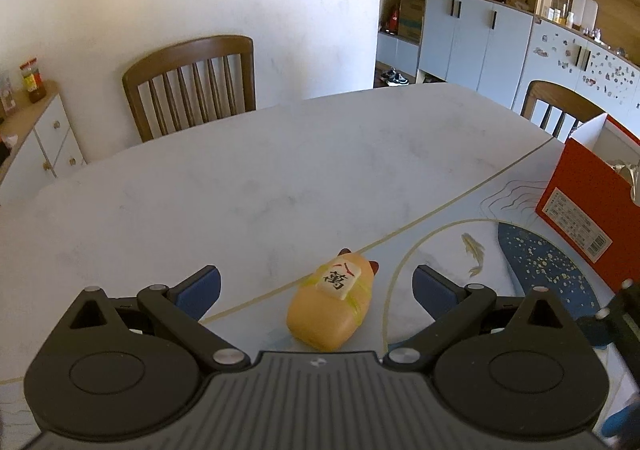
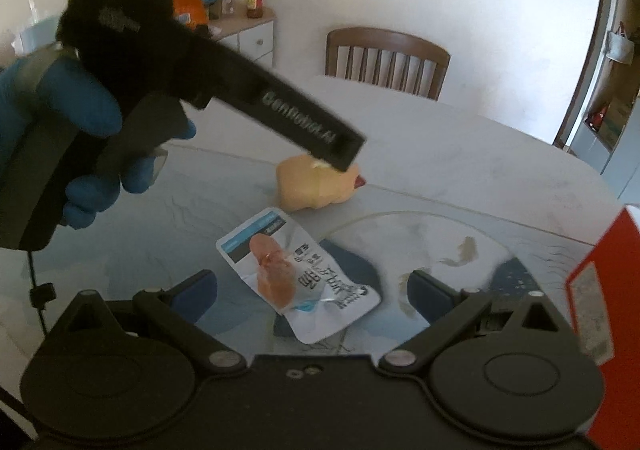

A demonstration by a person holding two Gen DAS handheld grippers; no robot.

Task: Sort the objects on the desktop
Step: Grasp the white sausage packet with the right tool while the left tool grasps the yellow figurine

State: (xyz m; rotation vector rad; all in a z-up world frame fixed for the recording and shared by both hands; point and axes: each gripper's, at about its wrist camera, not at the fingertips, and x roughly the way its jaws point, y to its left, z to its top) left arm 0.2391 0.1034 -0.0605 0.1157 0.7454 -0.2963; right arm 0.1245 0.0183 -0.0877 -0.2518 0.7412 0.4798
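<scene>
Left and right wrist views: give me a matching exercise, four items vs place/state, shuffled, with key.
Items
1. yellow cat figurine
2. snack packet
3. red box
4. left gripper

Descriptions
A. open-topped, at the table's right edge
B. jaws open, nothing held
C. lies flat on the mat in front of the right gripper
D. on its side, mahjong tile on top

Pairs: 1-D, 2-C, 3-A, 4-B
</scene>
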